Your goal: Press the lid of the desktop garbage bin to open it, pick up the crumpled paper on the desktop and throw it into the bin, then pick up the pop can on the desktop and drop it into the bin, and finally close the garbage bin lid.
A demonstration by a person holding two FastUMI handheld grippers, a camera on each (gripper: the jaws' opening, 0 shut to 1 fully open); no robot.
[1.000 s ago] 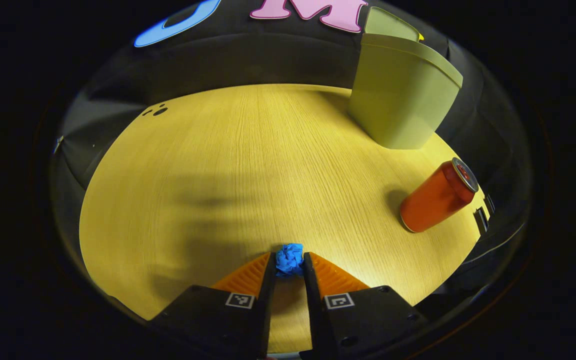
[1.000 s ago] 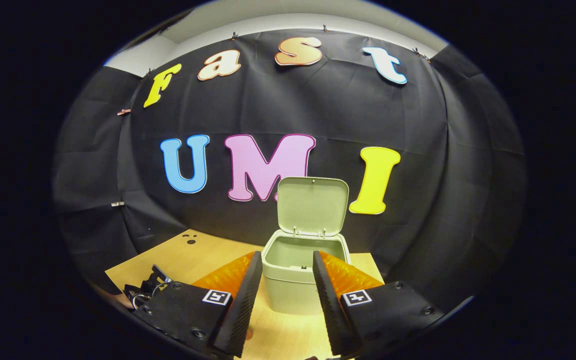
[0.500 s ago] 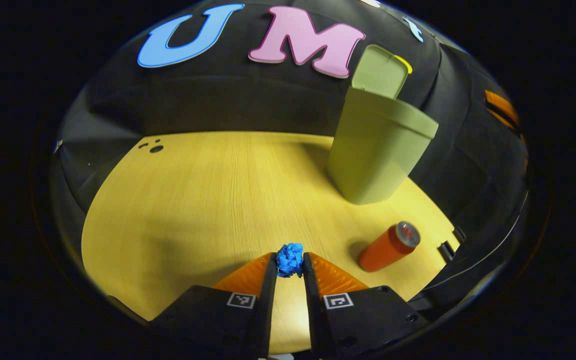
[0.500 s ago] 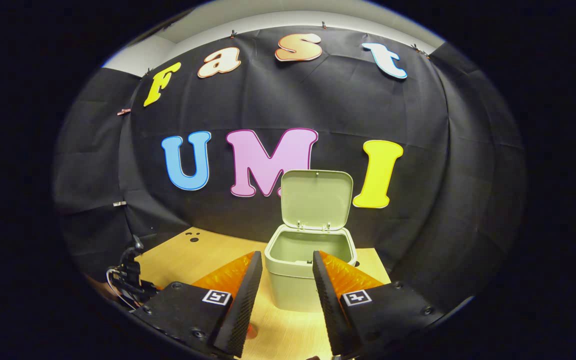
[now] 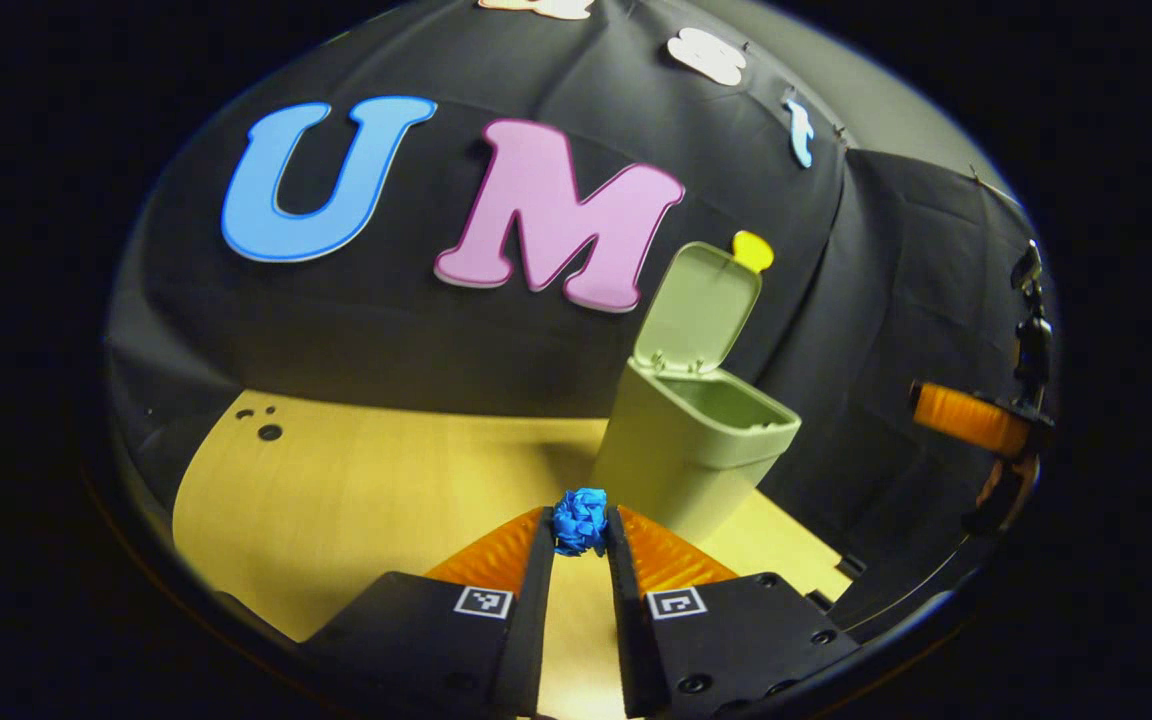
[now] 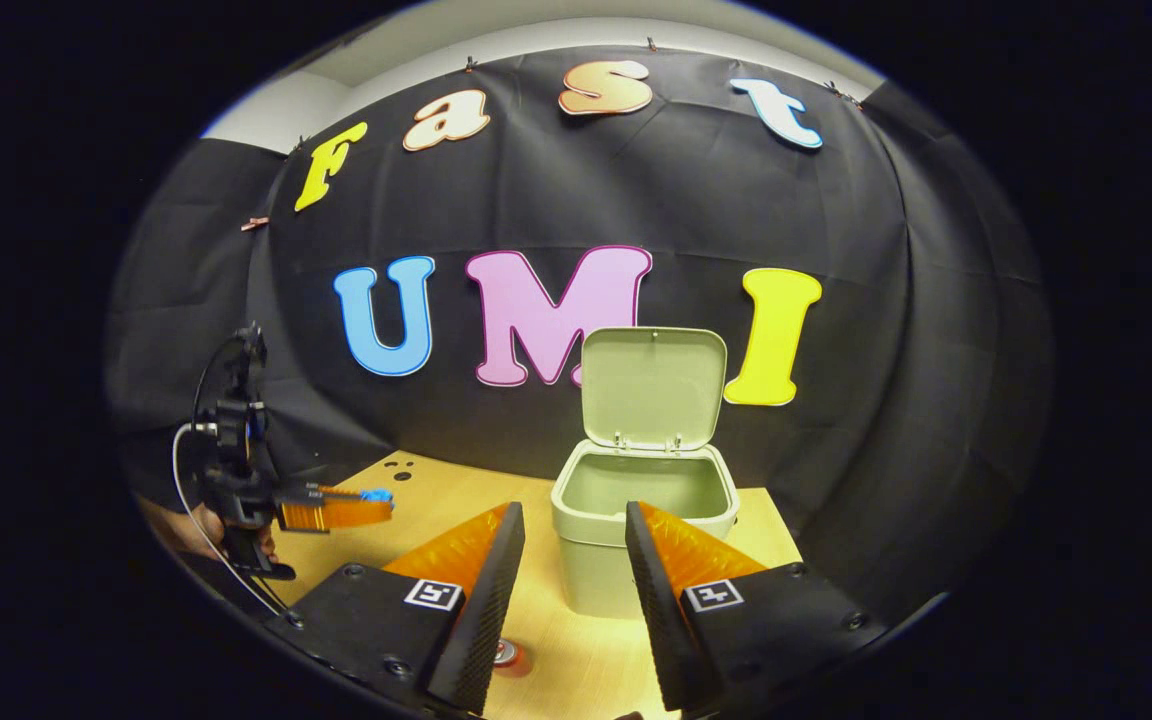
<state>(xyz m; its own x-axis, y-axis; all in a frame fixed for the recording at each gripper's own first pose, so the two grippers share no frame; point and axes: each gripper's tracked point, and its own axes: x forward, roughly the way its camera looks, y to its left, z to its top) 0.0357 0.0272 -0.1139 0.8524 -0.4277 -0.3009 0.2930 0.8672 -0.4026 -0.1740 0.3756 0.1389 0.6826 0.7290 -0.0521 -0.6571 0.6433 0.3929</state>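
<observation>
My left tongs (image 5: 579,530) clench the crumpled paper (image 5: 579,520) above the bench (image 5: 356,480); I should carry it over the open bin (image 5: 701,440) at far right before letting go. Right tongs (image 6: 564,560) hang released.

no readable text, square coded markers on the hand-held gripper fingers, not legible
</observation>
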